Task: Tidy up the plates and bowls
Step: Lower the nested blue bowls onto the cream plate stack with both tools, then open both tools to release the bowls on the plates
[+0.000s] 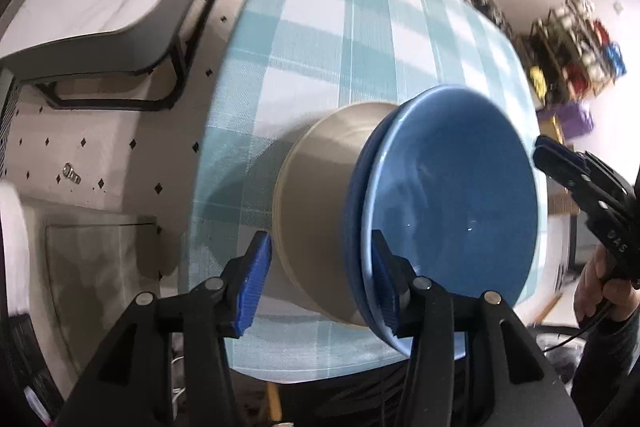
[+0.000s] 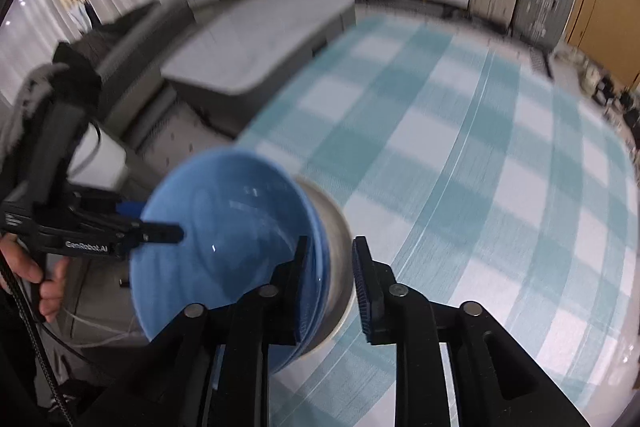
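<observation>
Both grippers straddle the stacked bowls on the checked tablecloth (image 1: 320, 27): left gripper (image 1: 320, 283) spread around blue bowl (image 1: 452, 195) and beige bowl (image 1: 324, 187), right gripper (image 2: 330, 291) spread likewise.

two blue bowls (image 1: 452, 187) (nested), one beige bowl (image 1: 324, 195)

The left claw (image 2: 160, 233) body reads "GenRobot.AI".
</observation>
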